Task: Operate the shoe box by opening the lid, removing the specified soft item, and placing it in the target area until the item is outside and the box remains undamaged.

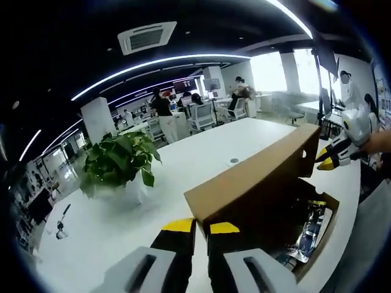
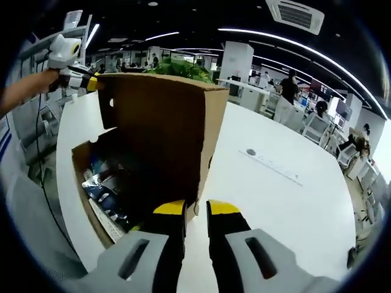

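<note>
- Left gripper (image 1: 201, 229): yellow-tipped jaws are drawn in tight on the near corner of the raised lid (image 1: 256, 180), with the cardboard edge caught in the thin gap between them.
- Right gripper (image 2: 195, 209): same story at the opposite corner, jaws pinched close on the lid's lower edge, cardboard gripped between the yellow tips.
- In the left gripper view, the right gripper sits at the lid's far corner, by a person's hand (image 1: 382, 141).
- In the right gripper view, the left gripper is up at the lid's top corner.
- The lid stands upright, swung open on its hinge, brown inner face turned over the box.
- The shoe box (image 2: 82, 183) lies open on the white table (image 2: 287, 201), just behind the lid.
- Inside, something dark with blue and shiny patches (image 2: 104, 186) lies on the bottom; what it is, I can't make out.
- Beyond the box, a leafy potted plant (image 1: 119, 162) stands on the table, well apart.
- Farther back are office desks and seated people.
</note>
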The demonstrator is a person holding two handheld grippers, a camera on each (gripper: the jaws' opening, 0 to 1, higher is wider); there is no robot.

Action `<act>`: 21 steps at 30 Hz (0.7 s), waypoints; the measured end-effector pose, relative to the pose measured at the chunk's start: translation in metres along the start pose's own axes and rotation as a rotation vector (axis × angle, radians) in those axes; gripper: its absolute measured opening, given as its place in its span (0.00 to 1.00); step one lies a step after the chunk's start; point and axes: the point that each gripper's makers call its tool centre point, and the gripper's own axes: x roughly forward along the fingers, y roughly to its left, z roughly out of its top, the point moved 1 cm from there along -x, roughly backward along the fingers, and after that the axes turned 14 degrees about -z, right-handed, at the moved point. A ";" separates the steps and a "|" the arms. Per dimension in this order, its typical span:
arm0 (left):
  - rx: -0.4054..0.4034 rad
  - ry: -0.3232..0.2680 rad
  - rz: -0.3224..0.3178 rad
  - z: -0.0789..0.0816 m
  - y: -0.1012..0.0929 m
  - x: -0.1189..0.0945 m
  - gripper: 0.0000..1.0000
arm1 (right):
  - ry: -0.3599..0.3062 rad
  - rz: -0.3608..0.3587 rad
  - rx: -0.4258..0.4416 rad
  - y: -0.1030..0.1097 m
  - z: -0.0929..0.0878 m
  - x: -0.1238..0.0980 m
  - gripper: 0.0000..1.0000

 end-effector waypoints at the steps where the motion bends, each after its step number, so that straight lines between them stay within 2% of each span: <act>1: -0.002 -0.001 0.001 0.000 0.001 0.001 0.06 | 0.001 -0.005 -0.011 0.000 -0.001 0.003 0.10; 9: -0.010 -0.011 0.022 0.006 0.010 0.008 0.06 | -0.011 -0.010 -0.041 -0.001 0.000 0.021 0.08; 21: -0.028 -0.029 0.036 0.010 0.020 0.019 0.05 | -0.032 -0.013 -0.045 0.002 0.003 0.034 0.03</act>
